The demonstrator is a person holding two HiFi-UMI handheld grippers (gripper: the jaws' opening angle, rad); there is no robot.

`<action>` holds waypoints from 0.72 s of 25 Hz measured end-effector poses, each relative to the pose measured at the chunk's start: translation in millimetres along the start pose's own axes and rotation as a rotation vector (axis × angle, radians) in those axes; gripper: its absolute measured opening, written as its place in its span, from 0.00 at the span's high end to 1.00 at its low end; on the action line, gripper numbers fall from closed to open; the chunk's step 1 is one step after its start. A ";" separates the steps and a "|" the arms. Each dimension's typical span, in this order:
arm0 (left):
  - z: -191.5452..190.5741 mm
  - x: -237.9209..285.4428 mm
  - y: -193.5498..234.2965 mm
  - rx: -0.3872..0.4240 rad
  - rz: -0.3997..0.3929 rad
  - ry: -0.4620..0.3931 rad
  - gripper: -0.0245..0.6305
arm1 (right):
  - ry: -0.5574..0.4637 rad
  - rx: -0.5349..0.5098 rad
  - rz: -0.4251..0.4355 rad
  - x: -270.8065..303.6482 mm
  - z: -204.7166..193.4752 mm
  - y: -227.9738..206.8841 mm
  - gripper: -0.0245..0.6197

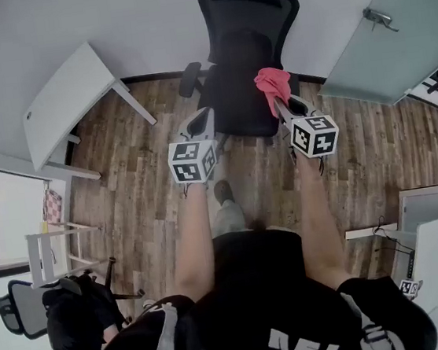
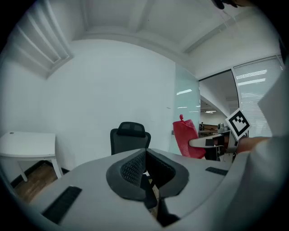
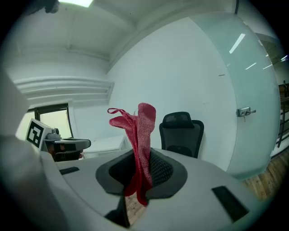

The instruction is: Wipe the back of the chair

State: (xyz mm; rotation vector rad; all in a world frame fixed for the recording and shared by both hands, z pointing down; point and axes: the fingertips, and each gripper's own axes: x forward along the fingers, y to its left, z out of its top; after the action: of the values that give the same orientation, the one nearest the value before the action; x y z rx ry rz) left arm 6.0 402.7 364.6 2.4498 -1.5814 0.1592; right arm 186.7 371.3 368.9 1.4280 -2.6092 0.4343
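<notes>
Left gripper's [image 2: 146, 155] own view shows jaws closed, empty; right gripper [image 3: 142, 155] clamps red cloth [image 3: 145, 121].

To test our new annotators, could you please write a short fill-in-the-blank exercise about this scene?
The cloth clamped in the right gripper is ___ in colour.
The left gripper is shut and holds ___.
The chair in front of the person is ___ in colour.
Missing words: red; nothing; black.
</notes>
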 end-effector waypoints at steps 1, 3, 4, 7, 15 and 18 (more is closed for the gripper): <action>1.5 6.1 5.3 0.001 0.001 0.002 0.93 | -0.003 0.002 0.000 7.8 1.8 -2.2 0.83; 4.7 18.7 16.2 0.001 0.001 0.006 0.93 | -0.006 0.005 -0.003 23.9 5.2 -7.3 0.83; 6.5 25.5 21.7 0.000 0.000 0.008 0.93 | -0.006 0.006 -0.006 32.3 6.7 -10.3 0.83; 14.6 47.7 40.0 0.000 -0.005 0.006 0.93 | -0.004 0.010 -0.024 59.4 13.2 -20.7 0.83; 48.4 99.1 97.2 0.005 -0.031 -0.013 0.93 | -0.010 0.001 -0.086 131.1 42.6 -34.2 0.83; 60.6 115.4 115.8 0.009 -0.051 -0.024 0.93 | -0.010 0.000 -0.107 157.6 52.5 -35.7 0.83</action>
State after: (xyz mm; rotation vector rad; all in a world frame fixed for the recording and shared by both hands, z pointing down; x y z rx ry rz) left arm -53.2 239.9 344.6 2.5057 -1.5294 0.1289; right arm 132.4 210.3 365.8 1.5647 -2.5247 0.4151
